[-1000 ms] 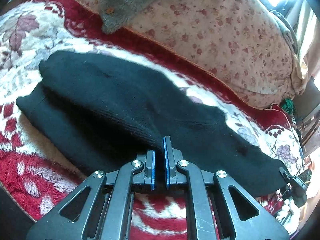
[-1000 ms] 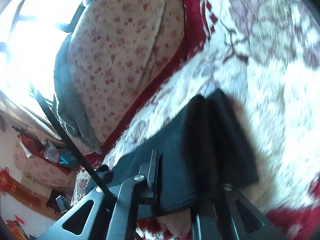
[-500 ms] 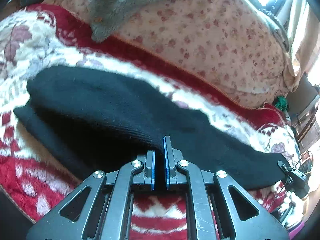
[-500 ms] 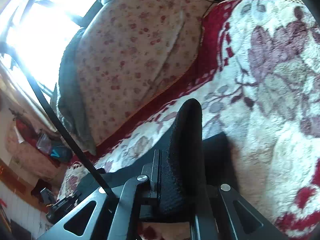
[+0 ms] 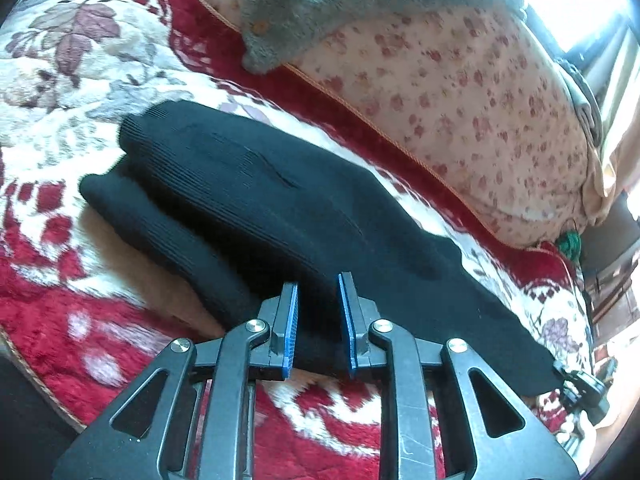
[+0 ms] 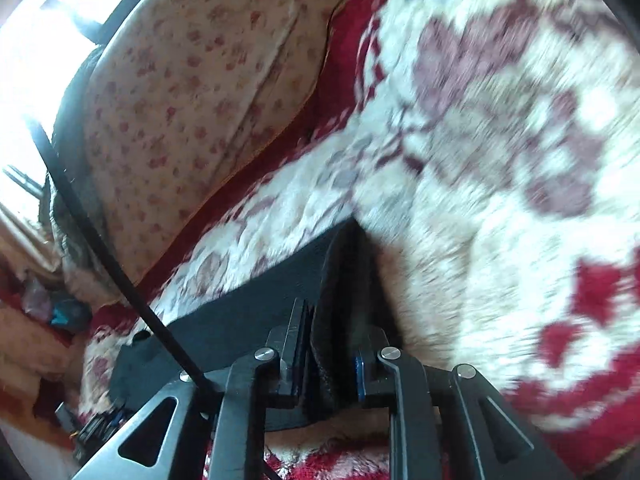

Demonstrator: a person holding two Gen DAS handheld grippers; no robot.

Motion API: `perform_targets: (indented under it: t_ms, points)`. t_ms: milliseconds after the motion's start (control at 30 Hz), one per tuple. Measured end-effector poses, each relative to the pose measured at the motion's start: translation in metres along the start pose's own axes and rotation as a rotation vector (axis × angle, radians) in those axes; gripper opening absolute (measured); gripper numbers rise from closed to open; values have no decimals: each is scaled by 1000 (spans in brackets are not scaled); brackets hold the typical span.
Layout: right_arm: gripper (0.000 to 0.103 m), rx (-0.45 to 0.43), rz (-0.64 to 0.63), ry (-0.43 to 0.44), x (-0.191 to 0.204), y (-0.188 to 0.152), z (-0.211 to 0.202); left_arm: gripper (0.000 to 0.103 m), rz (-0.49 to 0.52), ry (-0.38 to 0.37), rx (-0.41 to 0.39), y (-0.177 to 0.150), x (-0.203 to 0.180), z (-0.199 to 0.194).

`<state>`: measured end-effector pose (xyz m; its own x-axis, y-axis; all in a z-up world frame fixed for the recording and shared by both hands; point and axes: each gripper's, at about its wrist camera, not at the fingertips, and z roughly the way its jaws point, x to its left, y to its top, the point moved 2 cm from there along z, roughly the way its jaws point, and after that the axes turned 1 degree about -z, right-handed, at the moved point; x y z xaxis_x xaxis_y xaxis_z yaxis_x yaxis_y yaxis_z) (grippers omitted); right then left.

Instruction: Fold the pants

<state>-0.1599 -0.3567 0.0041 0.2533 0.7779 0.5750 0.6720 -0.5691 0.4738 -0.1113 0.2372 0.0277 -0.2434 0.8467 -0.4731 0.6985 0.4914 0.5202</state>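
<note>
With its blue-padded fingers (image 5: 289,320) spread, the left gripper (image 5: 318,320) straddles the near edge of the black knit pants (image 5: 260,200) without clamping. The right gripper (image 6: 332,344) pinches a thick fold of cloth. The pants lie lengthwise on the floral blanket (image 5: 60,60). Judged best: lay both edges level before withdrawing.

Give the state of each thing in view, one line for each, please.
Black pants: folded over, lying on the blanket.
Left gripper: open, pants edge between its pads.
Right gripper: shut on the pants edge.
Blanket: spread under the pants.
Grey garment: draped on the floral cushion.
</note>
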Motion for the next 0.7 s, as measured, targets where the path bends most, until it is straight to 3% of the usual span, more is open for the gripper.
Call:
perform_targets:
  t_ms: [100, 167, 233, 300, 433, 567, 700]
  points:
    - [19, -42, -59, 24, 25, 4, -19, 29, -33, -1, -15, 7, 11, -5]
    - [24, -23, -166, 101, 66, -3, -19, 29, -49, -5, -15, 12, 16, -6]
    - [28, 31, -261, 201, 109, -16, -6, 29, -69, -6, -21, 17, 22, -9]
    - [29, 139, -355, 346, 162, -40, 20, 29, -84, -3, -29, 20, 27, -13]
    - [29, 308, -515, 493, 258, -94, 75, 29, -83, 23, -40, 24, 37, -21]
    - [29, 417, -719, 534, 340, -150, 122, 29, -82, 54, -27, 31, 48, -21]
    - [29, 486, -843, 549, 386, -196, 157, 32, -99, 67, -16, 38, 61, -18]
